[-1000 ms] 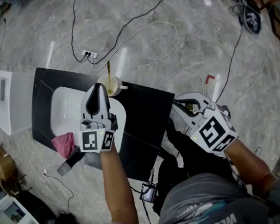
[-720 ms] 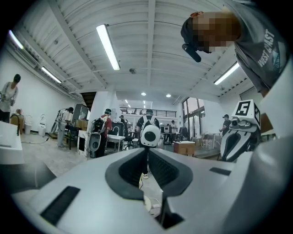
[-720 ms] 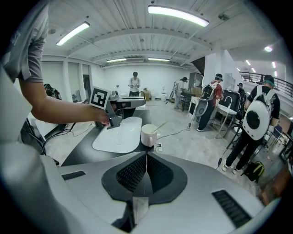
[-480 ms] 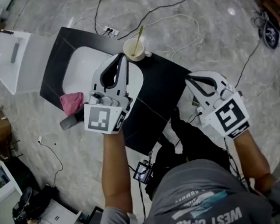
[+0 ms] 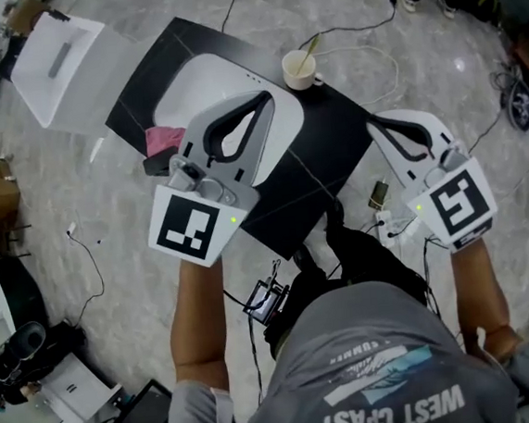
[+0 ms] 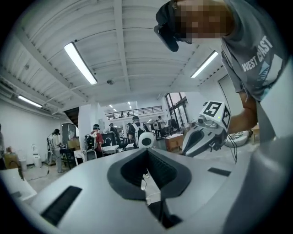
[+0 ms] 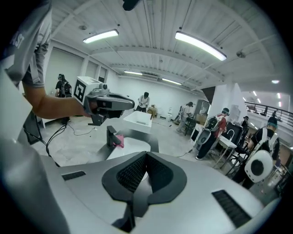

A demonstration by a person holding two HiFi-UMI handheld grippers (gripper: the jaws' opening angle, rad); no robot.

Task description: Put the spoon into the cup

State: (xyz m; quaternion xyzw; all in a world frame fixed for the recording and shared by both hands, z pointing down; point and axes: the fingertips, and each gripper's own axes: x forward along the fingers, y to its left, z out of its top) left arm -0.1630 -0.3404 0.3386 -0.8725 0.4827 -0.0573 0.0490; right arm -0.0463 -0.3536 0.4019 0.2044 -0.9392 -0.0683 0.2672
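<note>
The left gripper point(image 5: 263, 100) and right gripper point(image 5: 374, 121) are both closed and empty, and the spoon point(image 5: 308, 47) already leans in the cup point(image 5: 298, 71), ahead of the left one's tips.

I held my left gripper point(image 5: 265, 96) forward, jaws together on nothing, my right gripper point(image 5: 374, 121) well apart from it, jaws likewise closed

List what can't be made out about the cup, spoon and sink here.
- Bowl of the spoon: hidden inside the cup in the head view, and the contents are too small to read.
- Basin of the sink: mostly covered by the left hand-held gripper, head view.
- Pink cloth: partly under that gripper, head view.
- The cup and spoon show in neither gripper view.
</note>
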